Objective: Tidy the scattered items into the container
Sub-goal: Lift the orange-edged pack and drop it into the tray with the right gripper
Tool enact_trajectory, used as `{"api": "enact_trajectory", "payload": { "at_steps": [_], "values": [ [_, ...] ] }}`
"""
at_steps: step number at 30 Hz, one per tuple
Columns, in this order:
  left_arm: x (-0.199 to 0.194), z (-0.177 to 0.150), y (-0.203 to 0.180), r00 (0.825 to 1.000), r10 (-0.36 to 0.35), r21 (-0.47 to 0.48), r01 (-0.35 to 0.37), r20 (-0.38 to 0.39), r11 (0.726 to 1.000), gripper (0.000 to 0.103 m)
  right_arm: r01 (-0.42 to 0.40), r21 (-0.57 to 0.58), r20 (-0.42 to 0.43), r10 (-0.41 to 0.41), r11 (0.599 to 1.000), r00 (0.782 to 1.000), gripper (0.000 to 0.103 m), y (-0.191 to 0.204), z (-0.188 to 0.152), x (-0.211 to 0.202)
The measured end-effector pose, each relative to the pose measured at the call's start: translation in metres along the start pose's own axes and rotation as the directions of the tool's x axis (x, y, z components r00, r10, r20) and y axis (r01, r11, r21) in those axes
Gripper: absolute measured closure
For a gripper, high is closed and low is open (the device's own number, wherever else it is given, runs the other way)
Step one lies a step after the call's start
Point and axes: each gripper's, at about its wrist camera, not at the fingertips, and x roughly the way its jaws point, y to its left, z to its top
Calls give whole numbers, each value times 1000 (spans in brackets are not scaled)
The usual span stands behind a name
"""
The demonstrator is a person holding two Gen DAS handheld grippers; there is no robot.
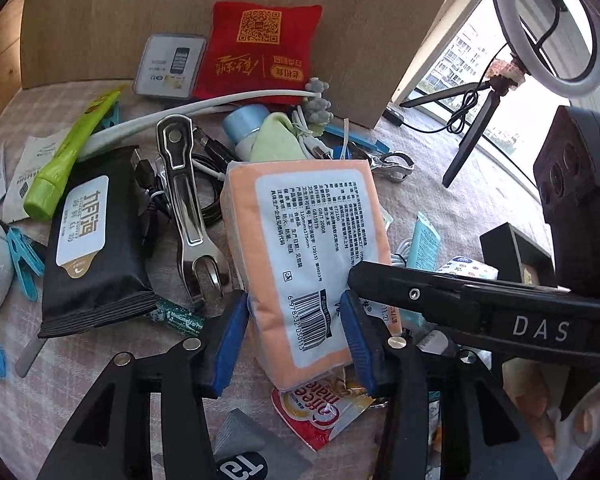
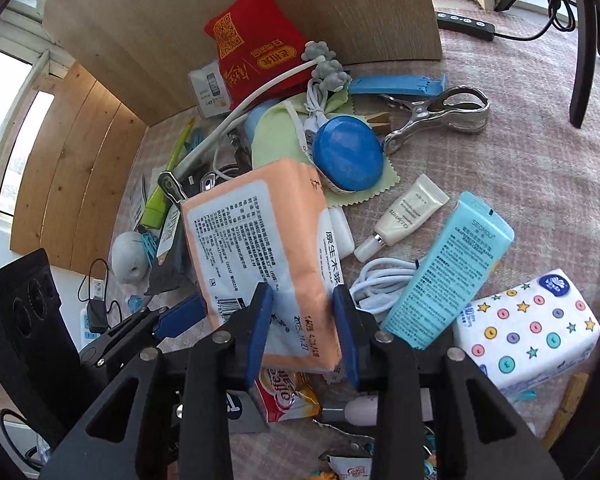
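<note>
An orange tissue pack point(image 1: 300, 240) with a white label lies tilted over the clutter on a pinkish cloth. My left gripper point(image 1: 296, 336) has its blue pads point(image 1: 232, 340) pressed on the pack's two long sides near the barcode end. In the right wrist view the same tissue pack point(image 2: 260, 240) sits between the blue pads point(image 2: 346, 332) of my right gripper point(image 2: 302, 328), which clamps its near end. The right gripper's black finger point(image 1: 380, 276) reaches in from the right. The left gripper's blue pad point(image 2: 176, 320) shows at the pack's left side. A wood-coloured box wall point(image 1: 180, 8) stands behind.
Around the pack lie a red pouch point(image 1: 256, 48), a black wipes pack point(image 1: 88, 240), a metal clip point(image 1: 184, 208), a green tube point(image 1: 68, 160), a blue round case point(image 2: 348, 152), a teal tube point(image 2: 452, 264), a patterned tissue pack point(image 2: 532, 324) and a coffee sachet point(image 2: 284, 396). A ring-light tripod point(image 1: 480, 120) stands right.
</note>
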Motion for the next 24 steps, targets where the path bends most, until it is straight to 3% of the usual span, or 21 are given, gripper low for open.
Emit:
{"api": "enact_trajectory", "payload": {
  "at_steps": [12,17,21,24],
  "values": [
    [-31,-1,-21,999,-12,18,12,48,1000,61,-30,-18,48,31,999,998,71,8,-11,-35],
    [-46,-1,-55,996,-5,97,-4,88,995,61,-49,-12,101,50,999,994,71,-2,-19,-72],
    [-52,-2,-83,995,-53,130,43,79,991,61,-43,16,147,40,999,988,71,-16,-31,-101],
    [-55,-7,-118,994,-77,206,58,84,977,61,-43,45,182,34,998,983,72,-33,-44,-127]
  ]
}}
